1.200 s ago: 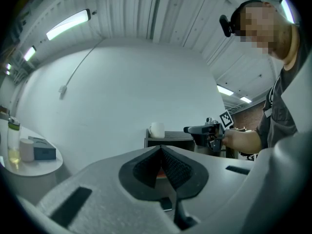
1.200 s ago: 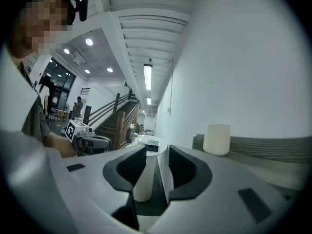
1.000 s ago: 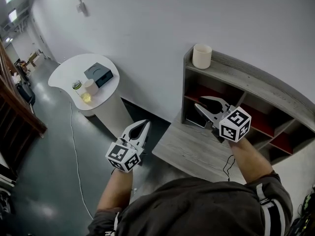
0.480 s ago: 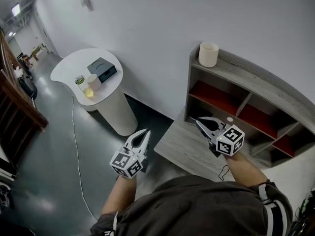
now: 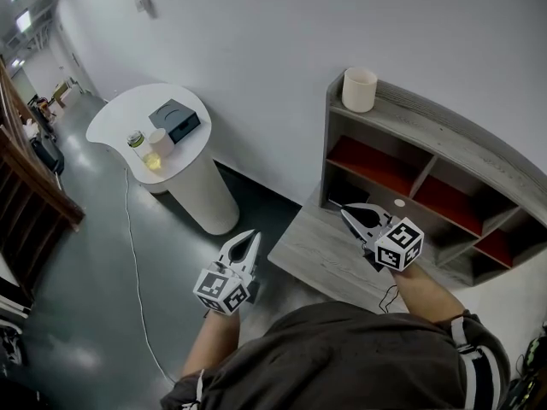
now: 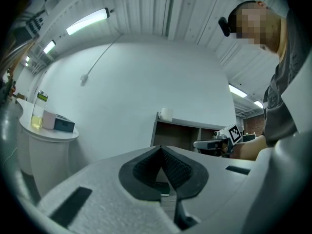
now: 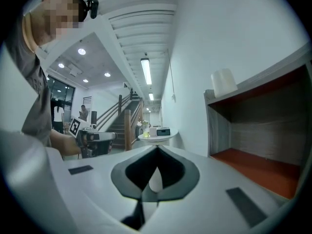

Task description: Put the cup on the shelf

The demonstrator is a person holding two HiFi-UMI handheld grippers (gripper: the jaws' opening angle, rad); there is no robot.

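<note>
My left gripper (image 6: pixel 161 149) is pinched shut on nothing, and so is my right gripper (image 7: pixel 157 149). Both hang low in front of the shelf (image 5: pixel 427 118). The white cup (image 5: pixel 360 90) stands upright on its top board, at the left end, so I should not bump it. A smaller cup (image 5: pixel 160 142) sits on the round table (image 5: pixel 111 114) by the white wall (image 5: pixel 256 41), over a dark floor (image 5: pixel 102 254).

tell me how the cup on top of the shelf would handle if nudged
The cup looks like a smooth, handleless cylinder: probably rigid, maybe slippery in a light grip. Upright and squat, it would likely slide rather than tip. It stands near one end of the shelf top, so a push that way could drop it.
</note>
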